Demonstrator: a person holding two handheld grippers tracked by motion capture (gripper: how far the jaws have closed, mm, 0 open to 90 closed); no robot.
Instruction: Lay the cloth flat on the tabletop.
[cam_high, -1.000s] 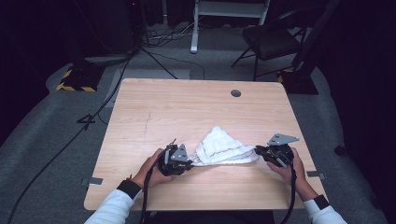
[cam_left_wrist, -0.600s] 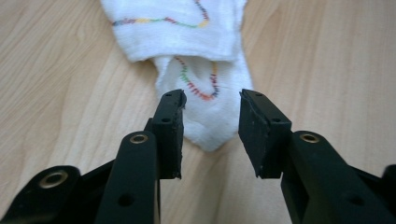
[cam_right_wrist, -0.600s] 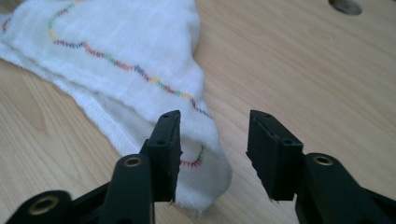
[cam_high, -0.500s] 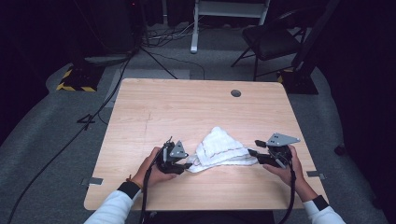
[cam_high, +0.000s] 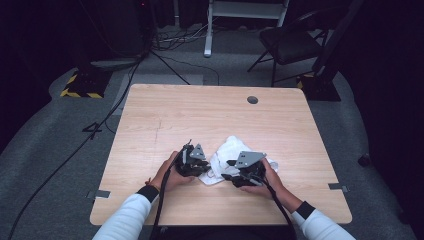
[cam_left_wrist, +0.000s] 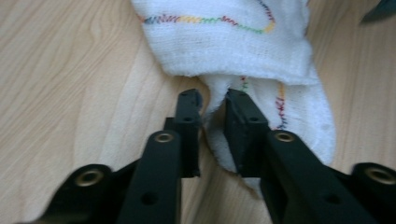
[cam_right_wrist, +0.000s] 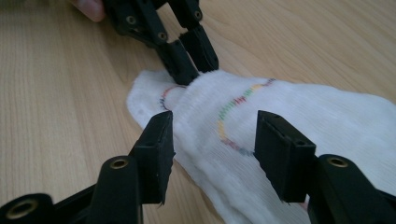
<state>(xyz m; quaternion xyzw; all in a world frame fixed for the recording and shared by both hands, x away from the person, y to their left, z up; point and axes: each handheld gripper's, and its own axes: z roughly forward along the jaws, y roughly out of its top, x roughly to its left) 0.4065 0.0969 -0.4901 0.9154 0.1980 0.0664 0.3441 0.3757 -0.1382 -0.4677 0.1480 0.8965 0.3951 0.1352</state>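
A white cloth (cam_high: 231, 149) with a multicoloured stitched hem lies bunched on the wooden table (cam_high: 200, 115), near its front edge. My left gripper (cam_high: 201, 168) is at the cloth's left side. In the left gripper view, the left gripper (cam_left_wrist: 212, 105) is shut on a fold of the cloth (cam_left_wrist: 224, 42). My right gripper (cam_high: 228, 173) is at the cloth's right front. In the right gripper view, the right gripper (cam_right_wrist: 217, 130) stands open, a jaw on either side of the cloth (cam_right_wrist: 327, 121). The left gripper's fingers (cam_right_wrist: 187, 60) show there, pinching the far edge.
A round cable hole (cam_high: 252, 99) sits at the table's back right. Behind the table are a black chair (cam_high: 290, 42), a white stand (cam_high: 245, 10) and cables (cam_high: 165, 42) on the grey floor. Bare wood lies on the table's far half.
Both grippers have moved inward toward each other. The right one has come left from the cloth's right corner, and the cloth is now bunched narrower between them.
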